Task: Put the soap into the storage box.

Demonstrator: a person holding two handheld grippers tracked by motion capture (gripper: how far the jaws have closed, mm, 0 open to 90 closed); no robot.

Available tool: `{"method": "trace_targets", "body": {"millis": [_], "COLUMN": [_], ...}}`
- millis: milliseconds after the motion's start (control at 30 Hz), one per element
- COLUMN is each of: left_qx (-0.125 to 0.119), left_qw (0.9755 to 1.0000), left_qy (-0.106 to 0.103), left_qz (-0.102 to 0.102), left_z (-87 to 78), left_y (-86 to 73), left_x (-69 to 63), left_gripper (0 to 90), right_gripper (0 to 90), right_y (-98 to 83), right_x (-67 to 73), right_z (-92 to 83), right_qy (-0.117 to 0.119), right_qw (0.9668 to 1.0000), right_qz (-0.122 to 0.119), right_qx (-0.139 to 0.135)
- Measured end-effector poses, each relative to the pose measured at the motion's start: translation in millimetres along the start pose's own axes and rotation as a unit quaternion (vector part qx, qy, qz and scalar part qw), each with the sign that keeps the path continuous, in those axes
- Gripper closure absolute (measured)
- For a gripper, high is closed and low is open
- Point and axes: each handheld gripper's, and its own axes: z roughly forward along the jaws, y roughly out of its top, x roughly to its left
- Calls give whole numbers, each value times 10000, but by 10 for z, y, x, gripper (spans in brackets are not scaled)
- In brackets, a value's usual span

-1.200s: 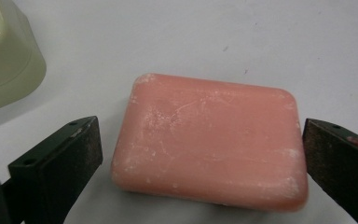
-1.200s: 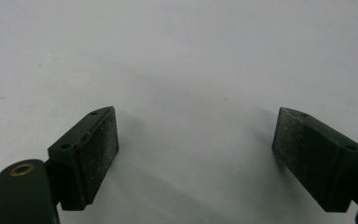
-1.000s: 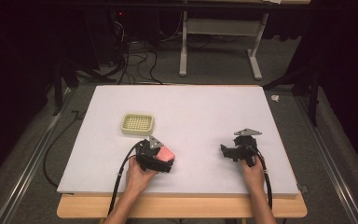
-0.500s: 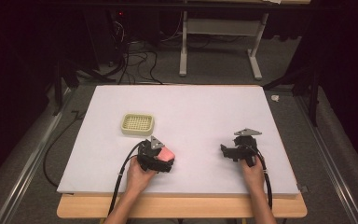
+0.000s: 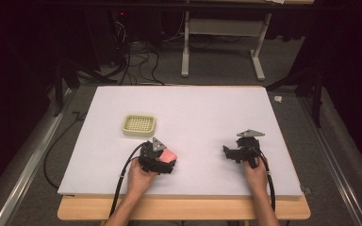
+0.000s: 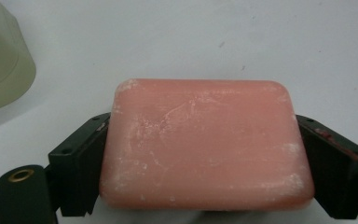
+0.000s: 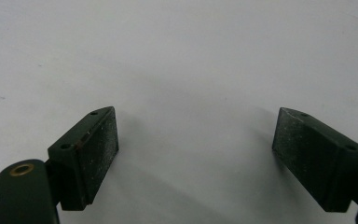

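Cream soap dish [image 5: 139,125] on white table [image 5: 207,113]; cables [image 5: 136,61] behind.

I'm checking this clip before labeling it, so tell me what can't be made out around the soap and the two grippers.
- Pink soap: underside hidden; near edge cut off, left gripper view.
- Soap dish: cut off by the frame's left edge.
- Left gripper: high view, pad contact too small.
- Right gripper: open, nothing between its jaws.

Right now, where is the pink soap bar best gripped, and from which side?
Across its two short ends, coming in low from the person's side, as the left gripper does. The soap bar lies flat on the white table; its straight end faces suit the flat fingers, which have just been closing on it.
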Motion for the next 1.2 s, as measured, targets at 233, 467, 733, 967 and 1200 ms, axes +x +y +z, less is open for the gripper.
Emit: {"method": "trace_targets", "body": {"millis": [233, 467, 733, 967, 1200], "left_qx": [-91, -174, -255, -317, -372], "left_qw": [9999, 9998, 9996, 9994, 9989], "left_qy": [-55, -50, 23, 96, 178], "left_qz": [-62, -53, -80, -139, -244], "left_z": [-56, -155, -244, -342, -418], "left_y": [9, 18, 15, 1, -21], "left_x": [22, 35, 70, 121, 194], "left_gripper": [139, 140, 140, 139, 140], "right_gripper": [148, 148, 148, 149, 148], "right_y": [0, 0, 0, 0, 0], "right_x": [0, -1, -1, -1, 1], "right_z": [0, 0, 1, 0, 0], "right_qy": [0, 0, 0, 0, 0], "right_qw": [10000, 10000, 10000, 10000, 10000], "right_qz": [0, -11, -11, -10, 0], "right_qx": [2, -2, -1, -1, 2]}}
